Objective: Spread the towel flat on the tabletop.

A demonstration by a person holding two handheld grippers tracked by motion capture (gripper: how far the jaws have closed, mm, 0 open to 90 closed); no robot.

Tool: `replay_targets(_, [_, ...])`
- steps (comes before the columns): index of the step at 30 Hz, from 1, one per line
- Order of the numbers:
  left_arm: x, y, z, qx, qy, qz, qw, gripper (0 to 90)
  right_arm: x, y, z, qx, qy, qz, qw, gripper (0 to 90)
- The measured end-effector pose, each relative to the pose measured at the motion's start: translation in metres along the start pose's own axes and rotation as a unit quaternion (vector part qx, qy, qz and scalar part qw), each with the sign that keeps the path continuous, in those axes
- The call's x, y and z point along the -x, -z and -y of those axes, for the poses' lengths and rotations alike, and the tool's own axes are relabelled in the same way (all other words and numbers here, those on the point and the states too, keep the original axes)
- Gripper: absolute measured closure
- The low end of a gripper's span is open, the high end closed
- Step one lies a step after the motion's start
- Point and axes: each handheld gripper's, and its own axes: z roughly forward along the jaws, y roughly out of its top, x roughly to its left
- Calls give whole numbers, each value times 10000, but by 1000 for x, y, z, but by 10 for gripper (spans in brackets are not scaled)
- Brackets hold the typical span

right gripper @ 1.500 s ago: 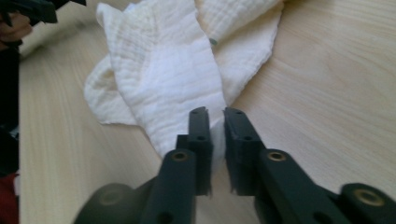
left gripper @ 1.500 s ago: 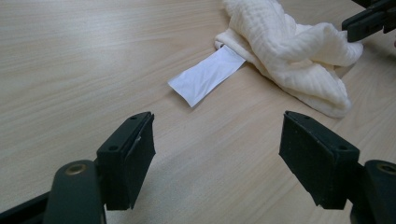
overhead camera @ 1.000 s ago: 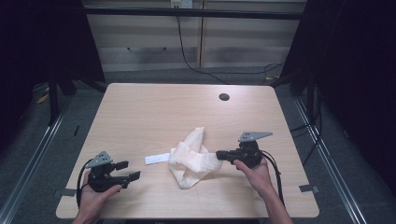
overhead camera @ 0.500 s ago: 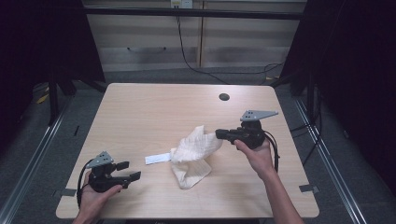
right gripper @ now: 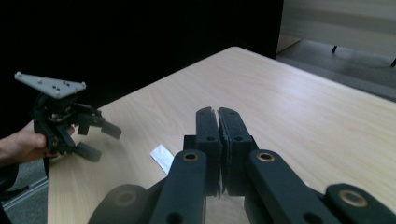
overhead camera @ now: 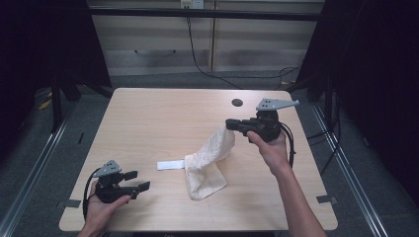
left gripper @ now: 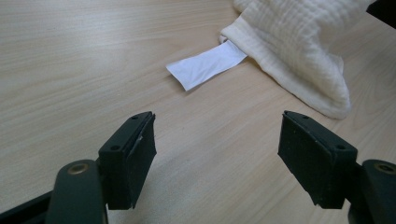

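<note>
black claws (overhead camera: 134, 180), grey three-cornered plates, trailing cables

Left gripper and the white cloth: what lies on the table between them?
A white paper slip, one end at the white cloth; otherwise bare wood before the open left gripper, per the left gripper view.

High view: fixed cam above the near edge, facing fwd and down over the whole table (overhead camera: 163, 113). Left gripper view: cam very low and close to the wood, white label (left gripper: 205, 65) at 12 o'clock. Right gripper view: cam raised, facing across the tabletop. All three share the label and the tabletop.
</note>
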Motion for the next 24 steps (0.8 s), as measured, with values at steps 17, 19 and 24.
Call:
replay_targets(17, [-1, 2, 0, 43, 8, 8, 10000, 270, -24, 15, -70, 601, 501, -24, 9969, 876])
replay_targets(19, [-1, 2, 0, 54, 12, 20, 10000, 270, -29, 14, -65, 527, 568, -52, 9970, 876])
replay_targets(24, [-1, 2, 0, 33, 4, 10, 10000, 270, -33, 8, -24, 221, 451, -171, 9986, 876])
